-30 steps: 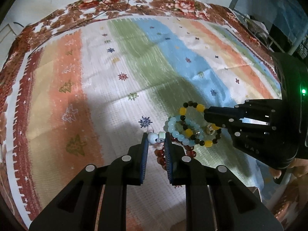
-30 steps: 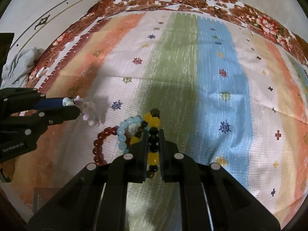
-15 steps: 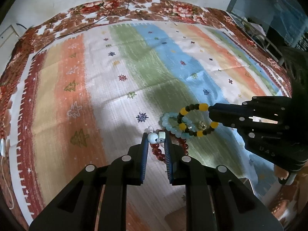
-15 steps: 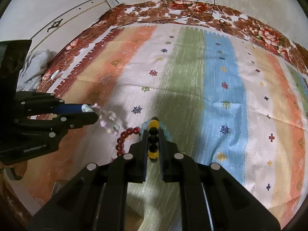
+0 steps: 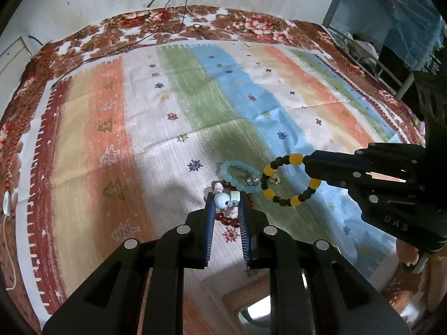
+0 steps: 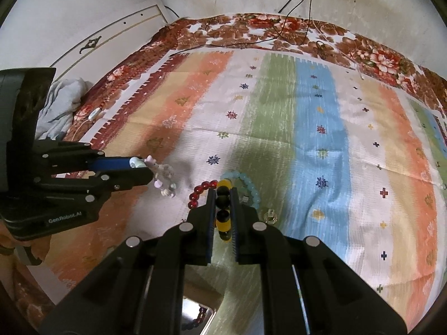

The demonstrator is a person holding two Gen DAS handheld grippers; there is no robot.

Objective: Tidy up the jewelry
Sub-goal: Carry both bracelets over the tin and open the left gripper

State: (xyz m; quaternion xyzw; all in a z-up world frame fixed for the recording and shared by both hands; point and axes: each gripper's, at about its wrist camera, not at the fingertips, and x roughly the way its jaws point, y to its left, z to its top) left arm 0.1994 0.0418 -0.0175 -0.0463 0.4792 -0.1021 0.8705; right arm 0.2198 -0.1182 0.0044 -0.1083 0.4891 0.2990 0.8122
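My left gripper point(image 5: 226, 201) is shut on a pale pink and white bead bracelet point(image 5: 223, 199), held above the striped cloth; it also shows in the right wrist view point(image 6: 163, 178). My right gripper point(image 6: 223, 192) is shut on a black and yellow bead bracelet point(image 6: 223, 209), which hangs as a loop in the left wrist view point(image 5: 290, 180). A light blue bead bracelet point(image 5: 237, 174) and a dark red bead bracelet point(image 6: 201, 191) lie on the cloth below both grippers. A small clear ring point(image 6: 270, 216) lies beside them.
The striped cloth point(image 5: 195, 97) covers a bed with a floral border point(image 5: 167, 25). Cables point(image 6: 293, 28) lie at the far edge. A shiny metal tray point(image 6: 201, 315) shows under my right gripper near the front. A grey cloth heap point(image 6: 61, 103) lies at the left.
Both grippers have lifted away from the cloth with their bracelets. The black and yellow bracelet now hangs free of the blue and red ones, which stay on the cloth.
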